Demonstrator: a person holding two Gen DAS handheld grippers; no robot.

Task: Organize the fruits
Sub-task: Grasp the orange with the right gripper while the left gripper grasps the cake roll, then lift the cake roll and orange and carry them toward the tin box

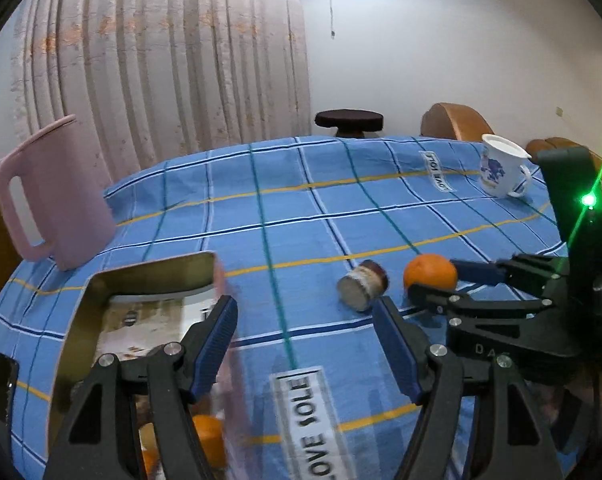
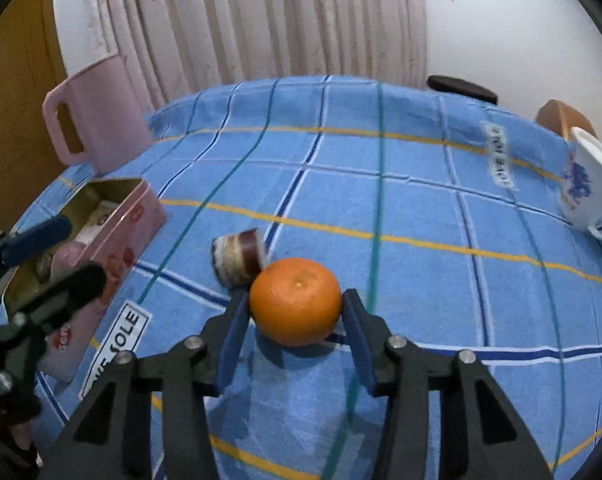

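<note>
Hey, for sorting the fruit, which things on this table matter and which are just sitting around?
Part of the job:
orange between the right gripper jaws
pink tin, with another orange in it
left gripper, open, near the tin

Just lying about:
small jar on its side
pink pitcher
white mug
checked tablecloth
</note>
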